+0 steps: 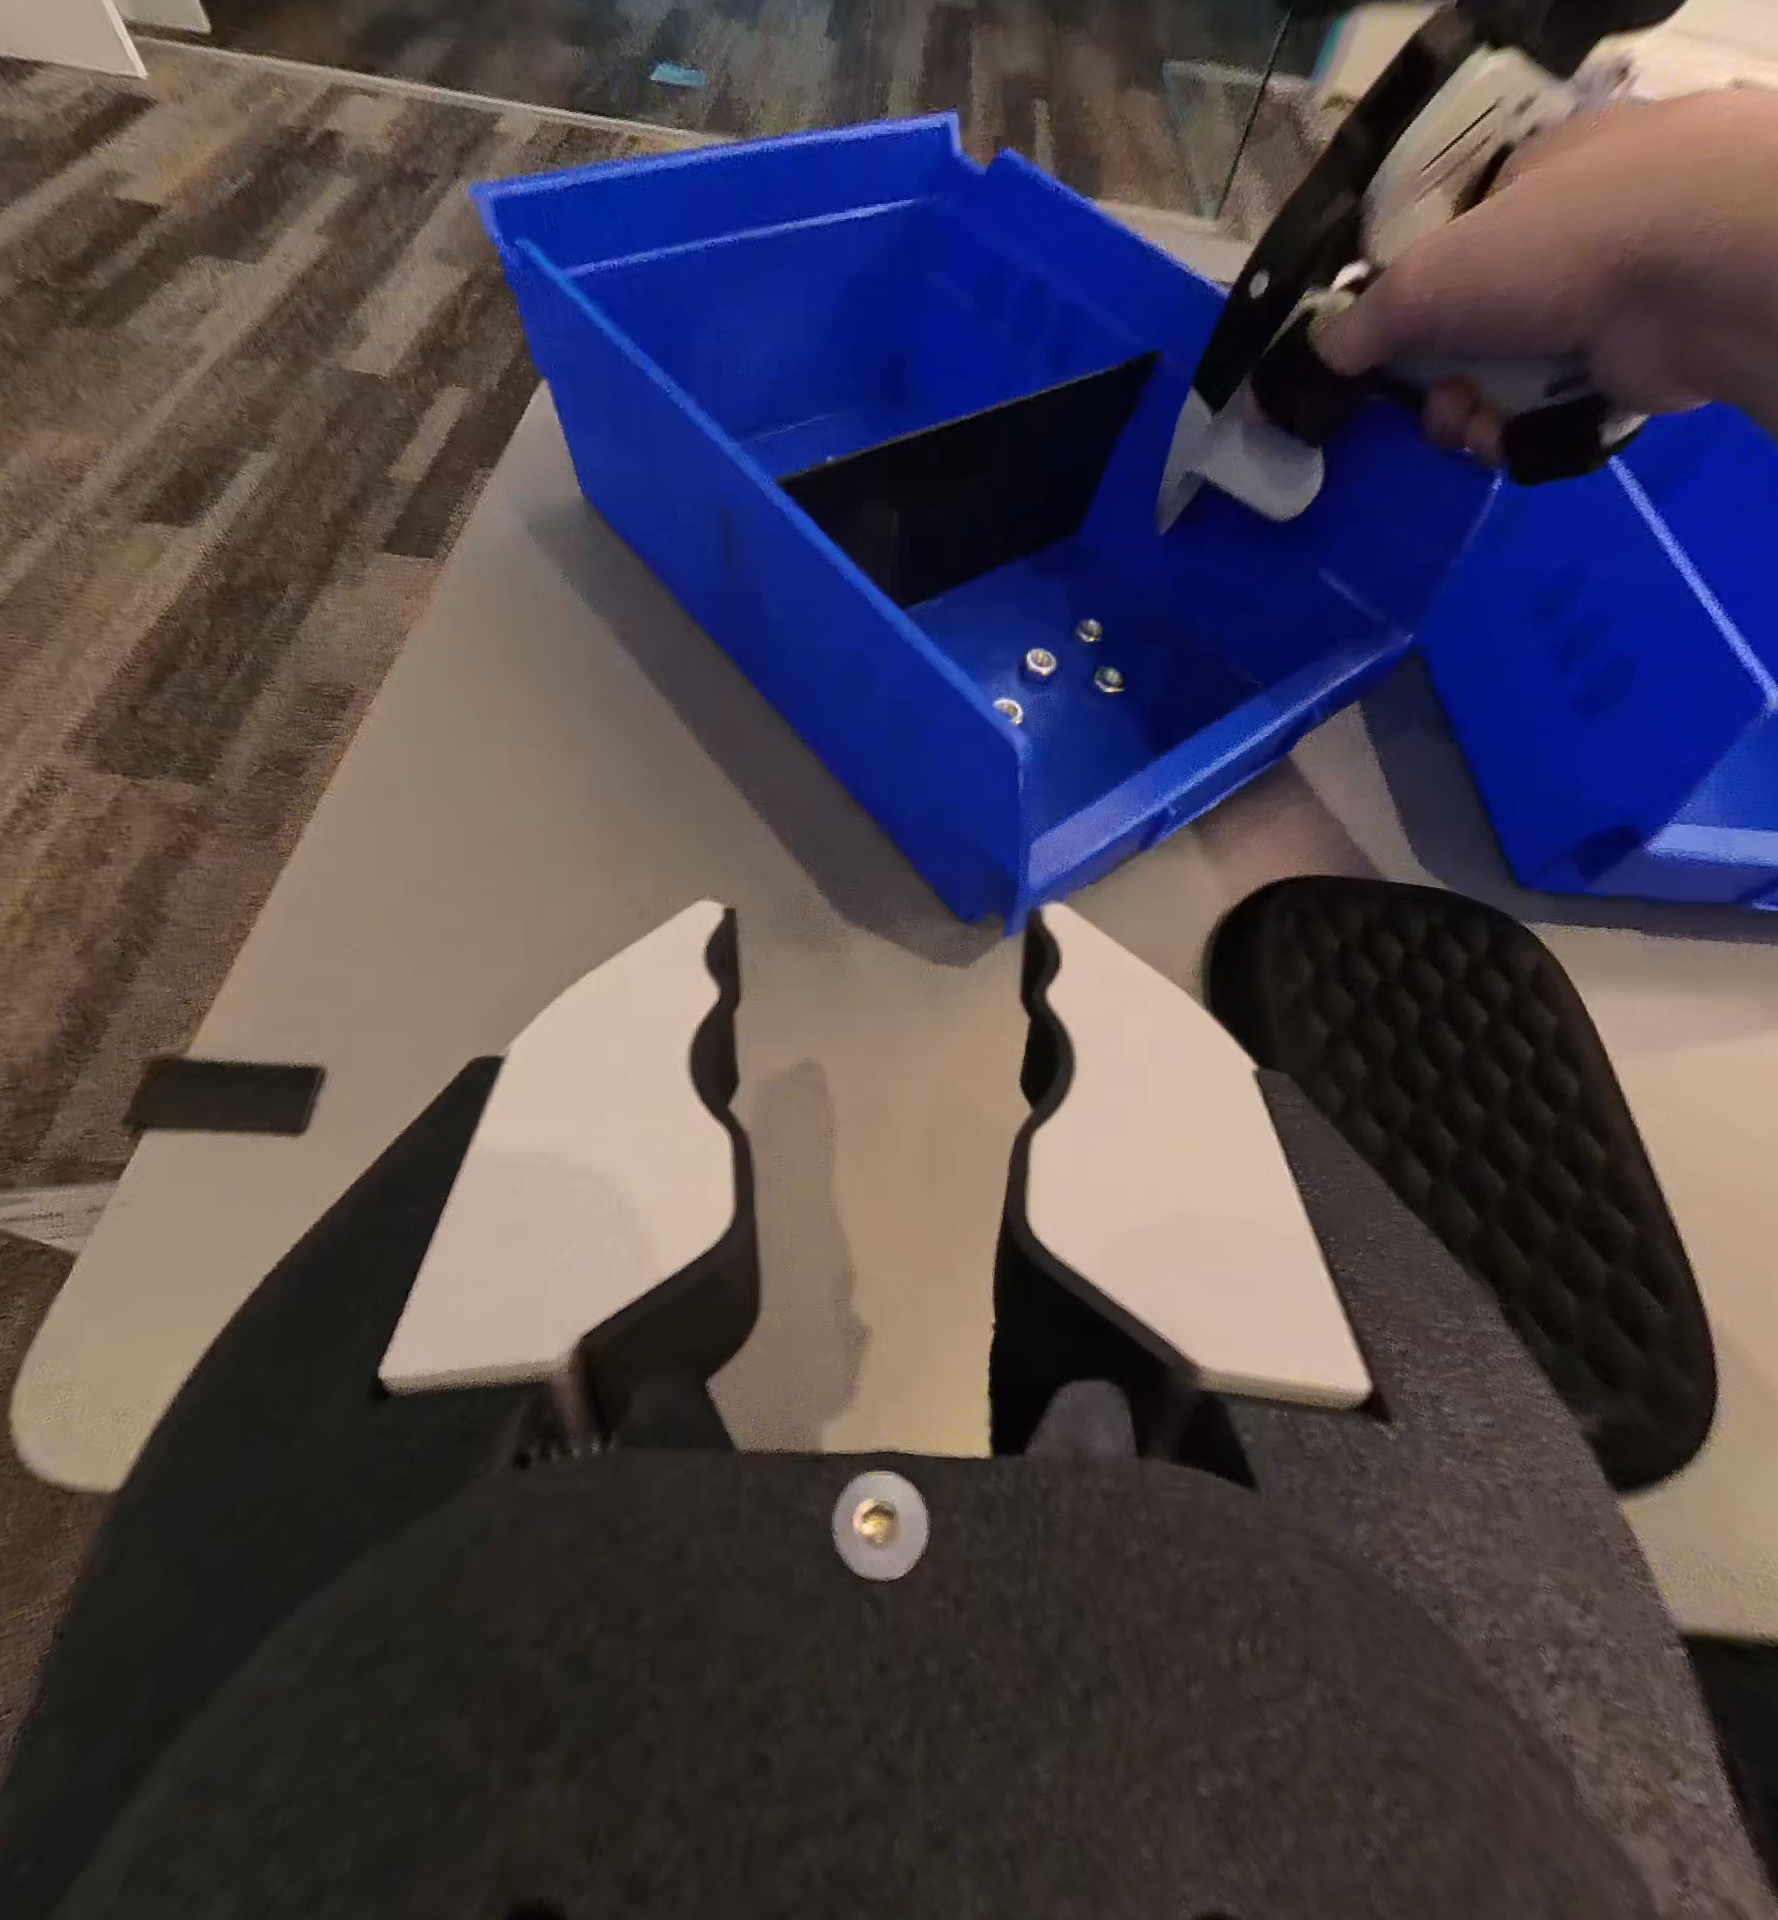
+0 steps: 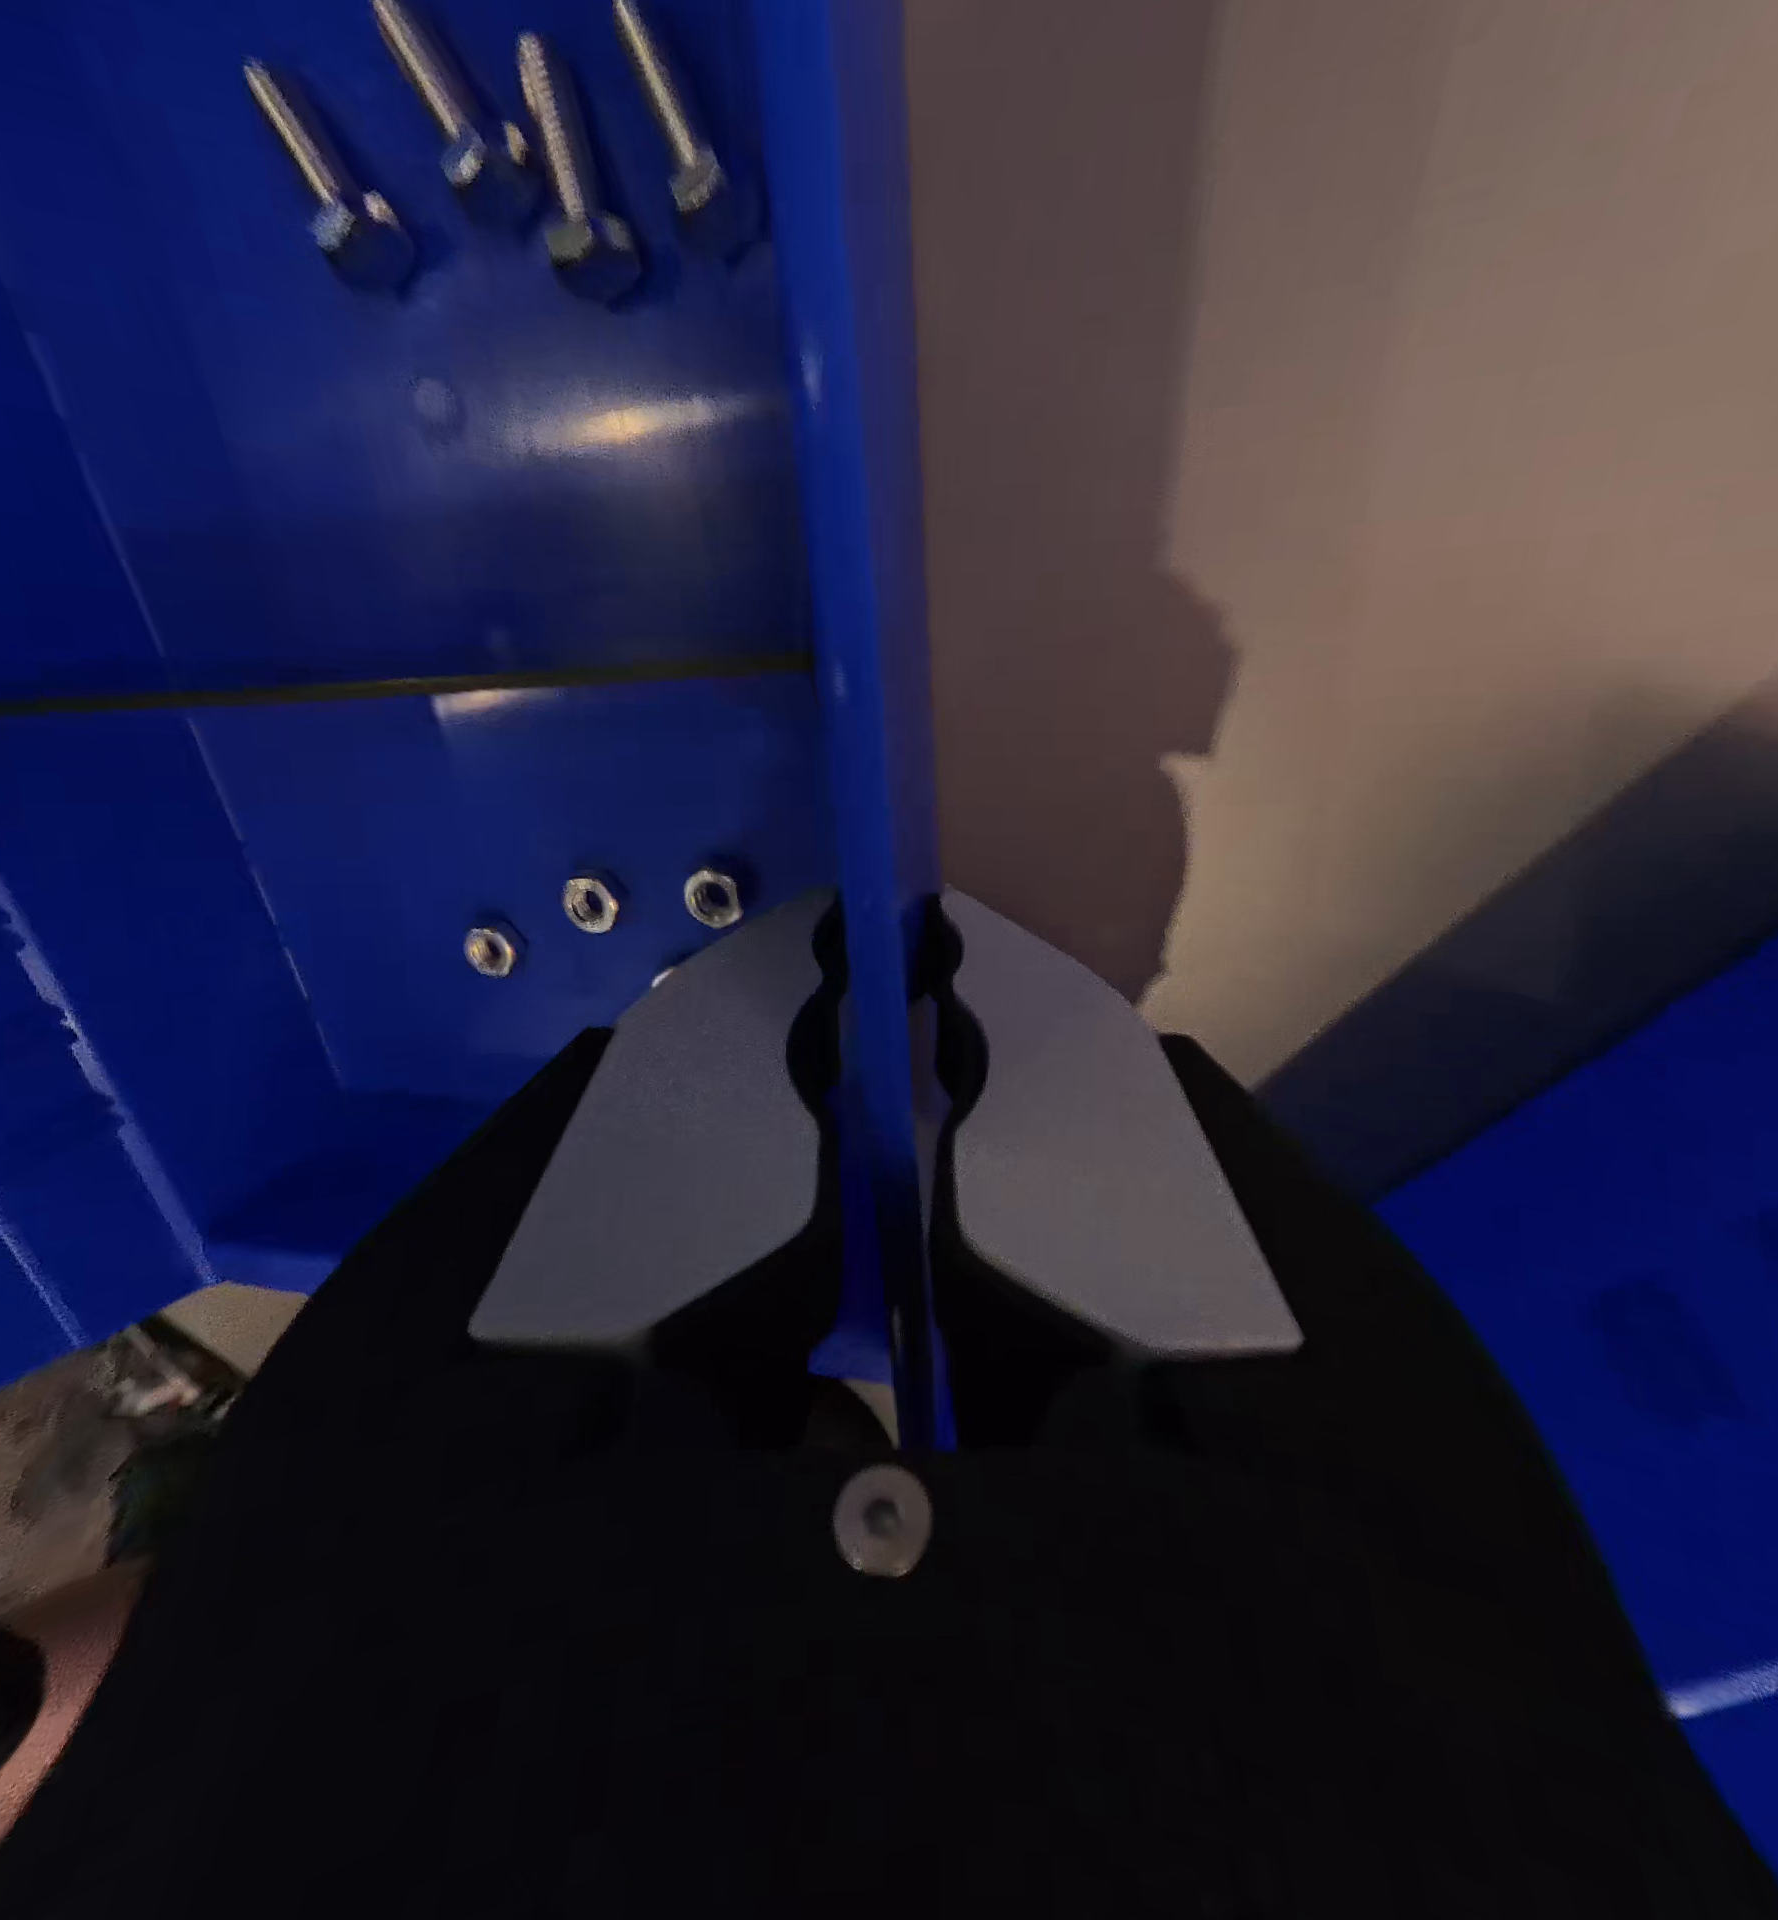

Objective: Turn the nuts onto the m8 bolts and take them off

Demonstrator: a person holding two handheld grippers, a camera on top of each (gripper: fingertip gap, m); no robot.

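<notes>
The pale surface carries everything, with the patterned carpet floor beyond its edge. On it stands the big blue bin, split by a black divider into 2 compartments, and a second blue bin sits just beside it to my right. A black, honeycomb-textured pad lies near my left hand-held gripper, which hovers over the surface just short of the big bin's near corner with its jaws spread wide and nothing between them. My right hand-held gripper is pinched onto the big bin's side wall, one finger inside and one outside, so it grips the bin itself and no hardware.

In the far compartment I see 4 bolts lying loose on the bin floor, heads toward me, threads bare. In the near compartment the left wrist view shows 4 nuts lying flat and apart from each other; the right wrist view shows 3 clearly, the 4th mostly hidden behind a finger.

By my reading, no nut sits on any bolt and nothing is picked up, so either the turning has not begun or a whole round is done; I cannot tell which. What remains, as I judge it, is settling the bin, taking a bolt in one hand-held gripper and a nut in the other, threading on, then off
</notes>
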